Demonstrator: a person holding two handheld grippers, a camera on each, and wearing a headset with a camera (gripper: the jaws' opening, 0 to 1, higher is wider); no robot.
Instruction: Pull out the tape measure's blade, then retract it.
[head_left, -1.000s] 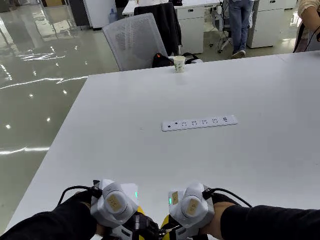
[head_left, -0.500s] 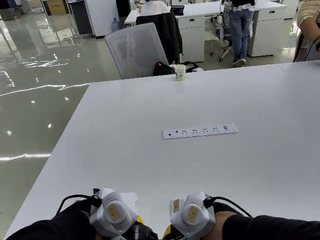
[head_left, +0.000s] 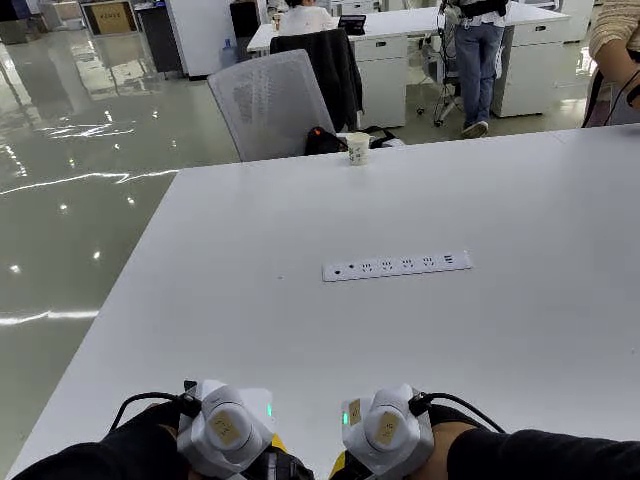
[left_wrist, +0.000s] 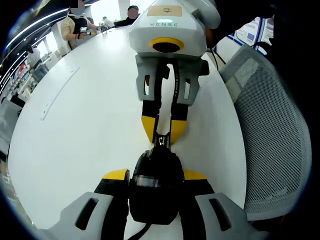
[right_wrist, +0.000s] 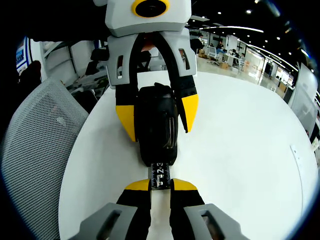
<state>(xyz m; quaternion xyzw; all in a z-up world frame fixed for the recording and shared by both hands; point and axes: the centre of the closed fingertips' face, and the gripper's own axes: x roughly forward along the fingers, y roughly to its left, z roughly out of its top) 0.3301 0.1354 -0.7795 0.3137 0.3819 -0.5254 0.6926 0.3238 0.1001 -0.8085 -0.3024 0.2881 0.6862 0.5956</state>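
Note:
A black tape measure (left_wrist: 152, 187) sits between the jaws of my left gripper (left_wrist: 154, 176), which is shut on its body. A short piece of blade (right_wrist: 160, 176) with printed numbers sticks out of the case (right_wrist: 156, 131). My right gripper (right_wrist: 160, 186) is shut on that blade end, right in front of the case. The two grippers face each other tip to tip just above the white table (head_left: 300, 200). In the head view the left gripper (head_left: 277, 447) and right gripper (head_left: 337, 463) are at the table's near edge, with the tape measure mostly hidden under them.
A white power strip (head_left: 397, 266) lies mid-table and a paper cup (head_left: 358, 148) stands at the far edge. A grey mesh chair (head_left: 275, 100) is behind the table, another mesh chair (left_wrist: 270, 125) close by the near edge. A person (head_left: 480, 50) stands at the back.
The head camera has tilted up, so both grippers sit lower in the picture. They stay close together at the near edge, with no clear move of their own.

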